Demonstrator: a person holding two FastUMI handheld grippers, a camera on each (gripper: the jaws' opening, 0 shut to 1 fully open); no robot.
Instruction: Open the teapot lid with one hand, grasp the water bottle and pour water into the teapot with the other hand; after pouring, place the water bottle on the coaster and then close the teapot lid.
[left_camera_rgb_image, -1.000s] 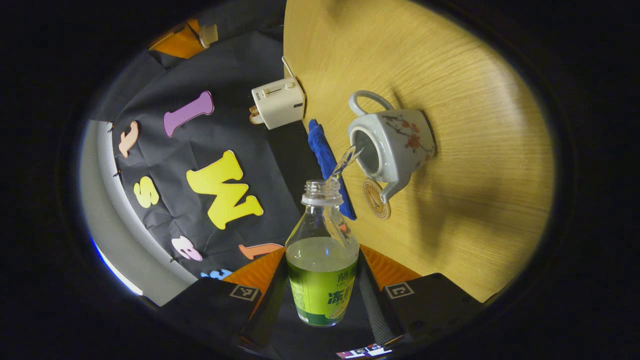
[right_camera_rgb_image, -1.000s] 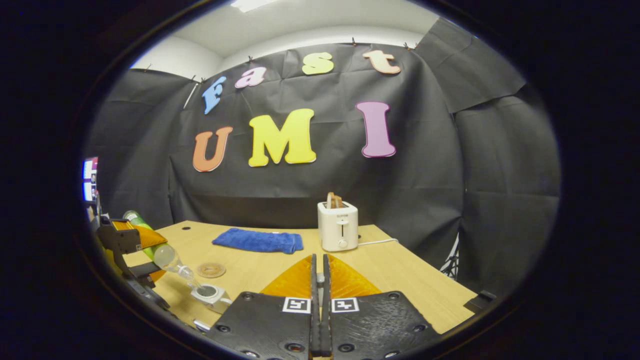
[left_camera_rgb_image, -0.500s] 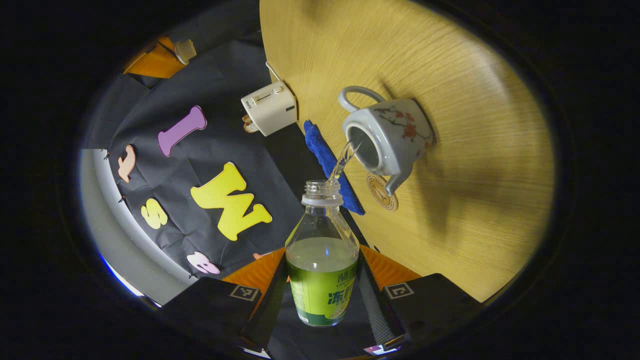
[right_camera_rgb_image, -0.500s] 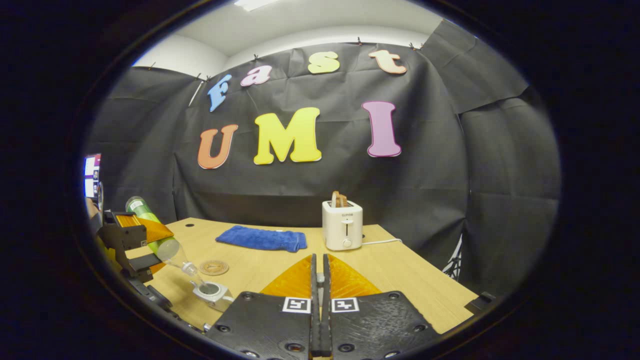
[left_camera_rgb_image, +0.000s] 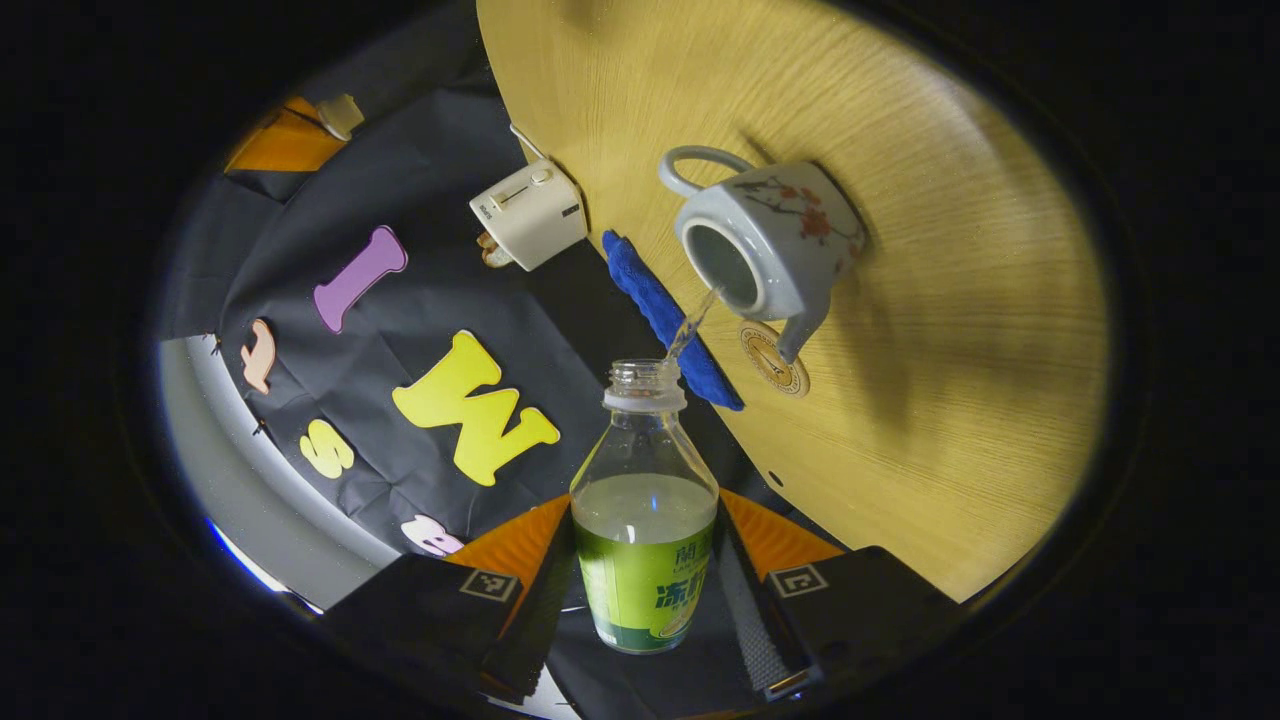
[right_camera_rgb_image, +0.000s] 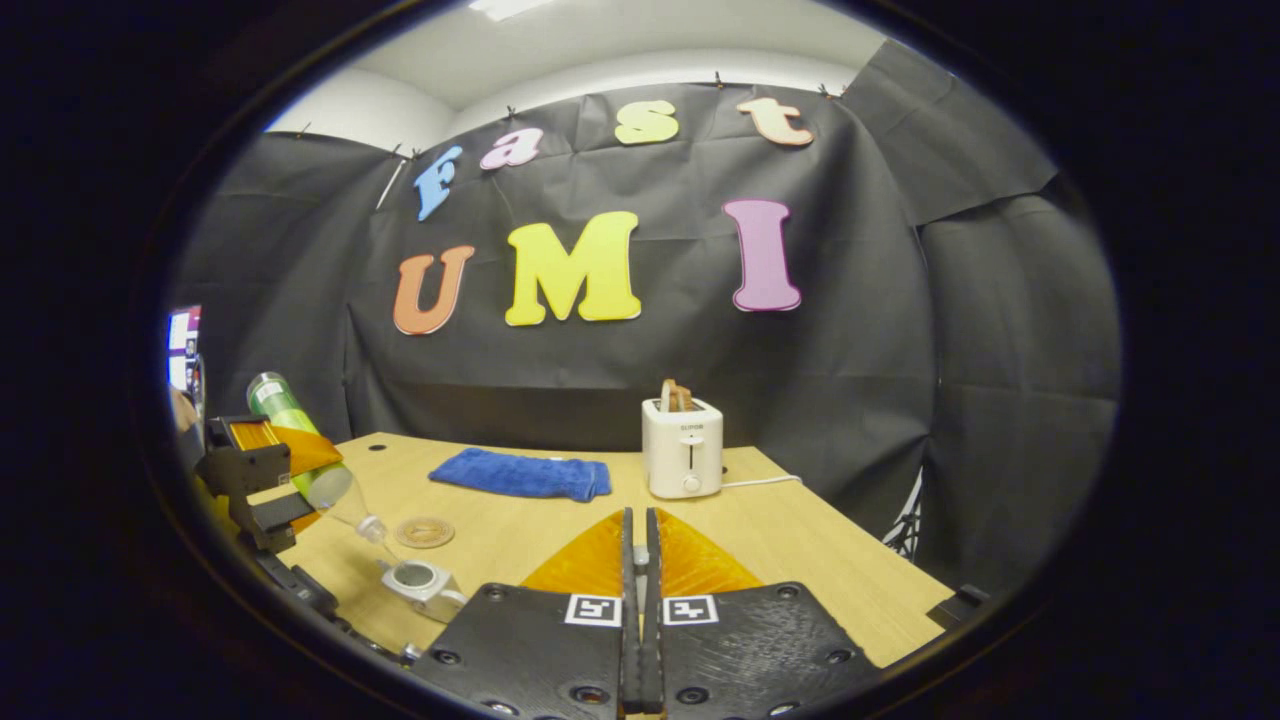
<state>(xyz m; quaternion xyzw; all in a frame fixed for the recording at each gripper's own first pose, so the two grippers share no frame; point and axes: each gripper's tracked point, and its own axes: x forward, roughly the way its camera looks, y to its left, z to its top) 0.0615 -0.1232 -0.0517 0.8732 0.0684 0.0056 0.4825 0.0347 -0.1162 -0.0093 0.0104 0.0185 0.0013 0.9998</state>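
Pouring from the tilted water bottle (left_camera_rgb_image: 644, 520), the left gripper (left_camera_rgb_image: 640, 590) clamps its body, a thin stream reaching the open teapot (left_camera_rgb_image: 765, 245). Right gripper (right_camera_rgb_image: 637, 600) fingers look pressed together (lid hidden).

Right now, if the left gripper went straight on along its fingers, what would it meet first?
The left gripper holds the water bottle, whose mouth points at the open teapot. Going straight on, the bottle mouth would probably meet the teapot's rim first, though depth is unclear.
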